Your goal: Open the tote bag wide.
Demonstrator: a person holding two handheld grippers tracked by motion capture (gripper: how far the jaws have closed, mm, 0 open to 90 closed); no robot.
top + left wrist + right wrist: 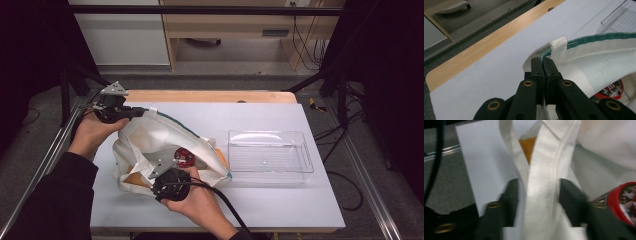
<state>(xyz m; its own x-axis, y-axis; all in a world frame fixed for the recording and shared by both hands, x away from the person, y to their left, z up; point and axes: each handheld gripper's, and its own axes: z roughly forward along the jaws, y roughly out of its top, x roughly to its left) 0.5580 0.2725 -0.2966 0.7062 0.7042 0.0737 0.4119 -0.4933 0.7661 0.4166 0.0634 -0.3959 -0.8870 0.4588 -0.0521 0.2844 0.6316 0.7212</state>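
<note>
A white cloth bag [150,135] with green trim lies open on the white table. My left gripper [142,112] is shut on its far rim [543,61] beside a sewn strap end and holds that rim up. My right gripper [172,162] is at the near rim. In the right gripper view, which is blurred, its jaws [539,187] stand apart with a white hemmed band of the bag [544,182] between them. Inside the bag sit a red-lidded round container [184,156] [624,202] and something orange [527,147].
A clear plastic bin [270,150] stands empty to the right of the bag. The white tabletop [280,200] runs to a wooden edge [210,96] at the back. Metal rails flank the table, and cables lie on the floor at the right.
</note>
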